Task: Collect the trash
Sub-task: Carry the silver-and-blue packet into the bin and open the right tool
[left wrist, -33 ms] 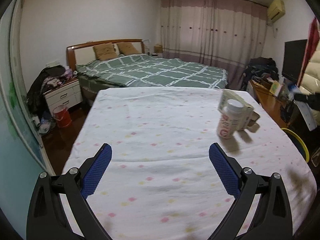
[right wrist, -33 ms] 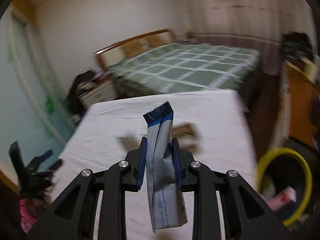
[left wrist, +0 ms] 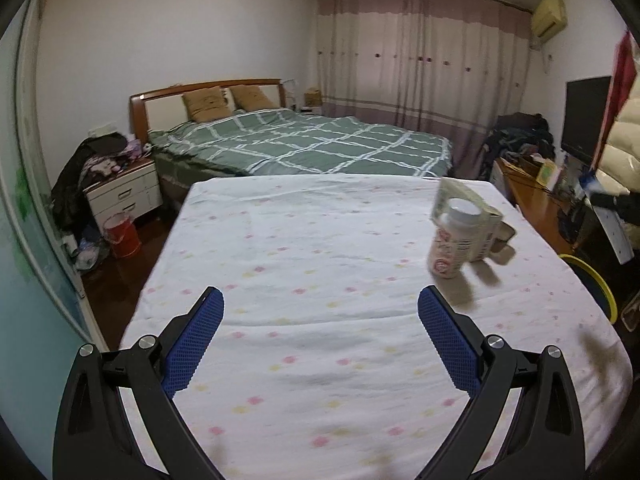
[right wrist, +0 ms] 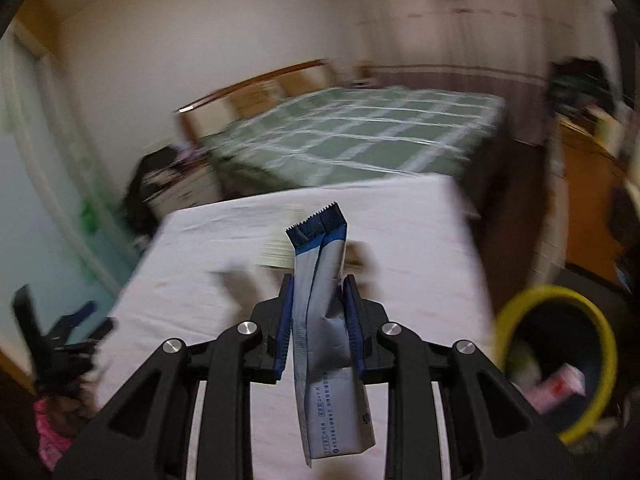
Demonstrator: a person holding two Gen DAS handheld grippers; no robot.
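Observation:
My right gripper (right wrist: 318,280) is shut on a blue and white wrapper (right wrist: 326,320) and holds it upright above the table, left of the yellow-rimmed trash bin (right wrist: 560,360). The bin holds a red and white carton (right wrist: 560,384). My left gripper (left wrist: 320,300) is open and empty over the white dotted tablecloth (left wrist: 320,240). A white bottle with a red label (left wrist: 450,240) stands at the table's right, touching a greenish box (left wrist: 476,208) behind it. The bin's rim also shows in the left wrist view (left wrist: 596,280). The right gripper with the wrapper shows far right in the left wrist view (left wrist: 608,200).
A green checked bed (left wrist: 312,148) lies behind the table. A white nightstand (left wrist: 124,192) and red bucket (left wrist: 122,232) stand at left. A wooden desk (left wrist: 536,208) with a monitor (left wrist: 586,116) stands at right. The right wrist view is blurred.

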